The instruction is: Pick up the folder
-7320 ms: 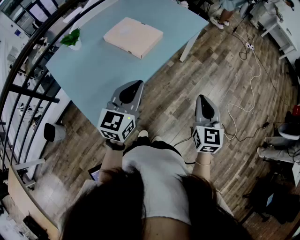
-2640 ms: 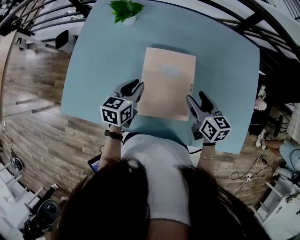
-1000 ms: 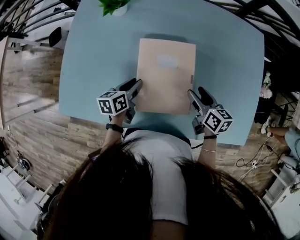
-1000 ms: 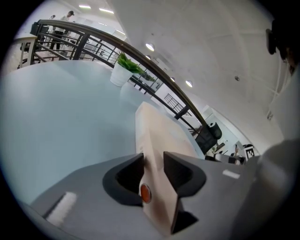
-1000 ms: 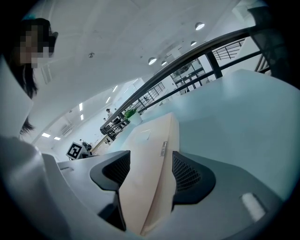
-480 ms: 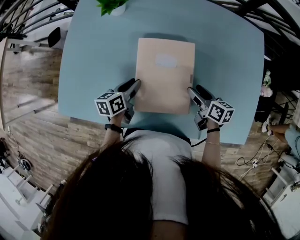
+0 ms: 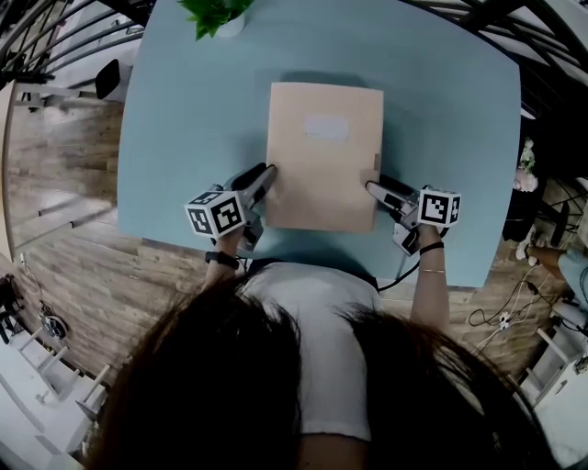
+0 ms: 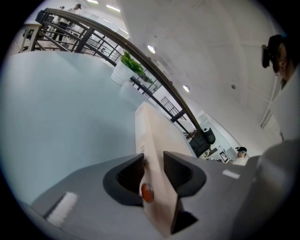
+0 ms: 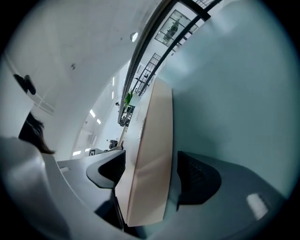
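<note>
A flat tan folder (image 7: 323, 156) lies on the light blue table (image 7: 184, 110), its short near edge toward me. My left gripper (image 7: 266, 174) sits at the folder's near left corner. In the left gripper view, both pads press on the folder (image 8: 152, 136), so that gripper (image 8: 153, 164) is shut on it. My right gripper (image 7: 375, 186) is at the near right corner. Its jaws have just been opening. The folder's edge (image 9: 154, 140) stands between them, and a gap shows at one pad, so the right gripper (image 9: 151, 164) is open.
A potted plant (image 7: 217, 13) stands at the table's far edge. The table's near edge runs just behind both grippers. Wooden floor (image 7: 64, 193) lies to the left, with a dark railing (image 7: 37, 37) at the far left. Cables (image 7: 501, 317) trail on the floor at the right.
The right gripper has rolled and sunk lower against the folder's near right corner, and its marker cube now faces differently. The left gripper and the folder have stayed in place.
</note>
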Demonstrator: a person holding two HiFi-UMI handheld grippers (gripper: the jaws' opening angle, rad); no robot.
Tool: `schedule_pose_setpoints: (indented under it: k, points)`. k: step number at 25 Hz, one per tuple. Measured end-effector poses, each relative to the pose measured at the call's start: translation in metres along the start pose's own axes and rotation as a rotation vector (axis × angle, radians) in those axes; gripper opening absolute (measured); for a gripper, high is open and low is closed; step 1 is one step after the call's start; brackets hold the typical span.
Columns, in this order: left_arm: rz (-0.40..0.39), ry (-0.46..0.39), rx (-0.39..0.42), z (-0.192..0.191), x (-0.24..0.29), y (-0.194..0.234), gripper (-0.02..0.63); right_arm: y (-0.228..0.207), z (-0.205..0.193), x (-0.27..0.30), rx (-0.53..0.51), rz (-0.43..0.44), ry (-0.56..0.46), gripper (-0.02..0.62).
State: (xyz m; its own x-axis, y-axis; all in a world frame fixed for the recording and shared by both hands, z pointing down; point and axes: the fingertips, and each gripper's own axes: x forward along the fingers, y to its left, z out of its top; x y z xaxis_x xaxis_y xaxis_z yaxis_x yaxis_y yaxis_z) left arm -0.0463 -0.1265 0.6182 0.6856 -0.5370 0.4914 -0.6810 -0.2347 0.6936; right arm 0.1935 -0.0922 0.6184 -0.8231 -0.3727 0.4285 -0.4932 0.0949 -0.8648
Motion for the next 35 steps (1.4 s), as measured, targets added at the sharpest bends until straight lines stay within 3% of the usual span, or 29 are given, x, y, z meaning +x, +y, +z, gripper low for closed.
schedule_pose_setpoints:
  k: [7,12,26,30,35]
  points:
    - [-0.029,-0.009,-0.042,0.000,-0.001,0.001,0.186,0.005,0.001,0.004,0.090,0.154,0.101,0.319]
    - [-0.042,-0.021,-0.080,0.001,-0.004,0.004,0.186,0.011,-0.006,0.009,0.231,0.291,0.185,0.318]
    - [-0.056,-0.011,-0.118,0.002,-0.005,0.006,0.189,0.023,-0.009,0.014,0.228,0.375,0.228,0.316]
    - [-0.053,-0.018,-0.120,0.003,-0.005,0.007,0.189,0.045,-0.016,0.047,0.194,0.437,0.266,0.318]
    - [-0.063,-0.031,-0.144,0.002,-0.003,0.006,0.189,0.054,-0.009,0.065,0.195,0.422,0.223,0.316]
